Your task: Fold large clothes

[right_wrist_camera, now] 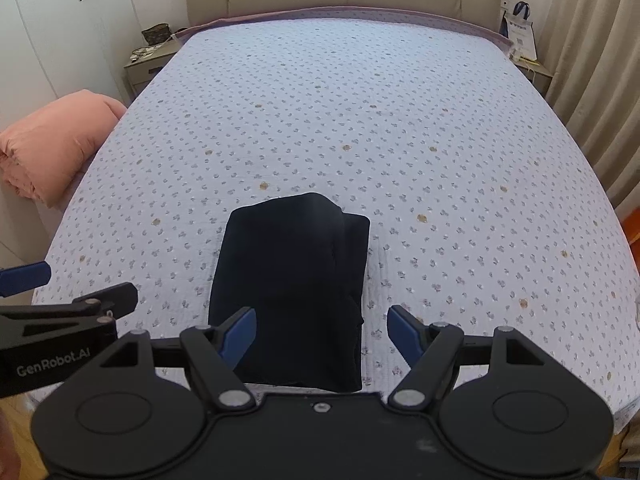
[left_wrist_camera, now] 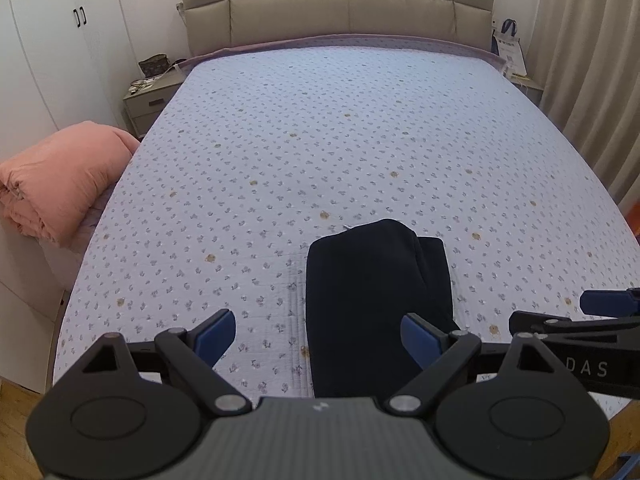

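Observation:
A dark navy garment (left_wrist_camera: 372,300) lies folded into a narrow rectangle on the bed near its foot edge; it also shows in the right wrist view (right_wrist_camera: 292,288). My left gripper (left_wrist_camera: 318,334) is open and empty, held above the bed's foot, with the garment under its right finger. My right gripper (right_wrist_camera: 322,334) is open and empty, just above the garment's near end. Each gripper shows at the edge of the other's view, the right one (left_wrist_camera: 580,320) and the left one (right_wrist_camera: 60,300).
The bed (left_wrist_camera: 320,140) has a pale floral quilted cover and a beige headboard (left_wrist_camera: 340,4). A pink duvet (left_wrist_camera: 52,184) is bundled at the left. Nightstands (left_wrist_camera: 148,100) stand at both sides, a wardrobe (left_wrist_camera: 48,40) left, curtains (left_wrist_camera: 592,60) right.

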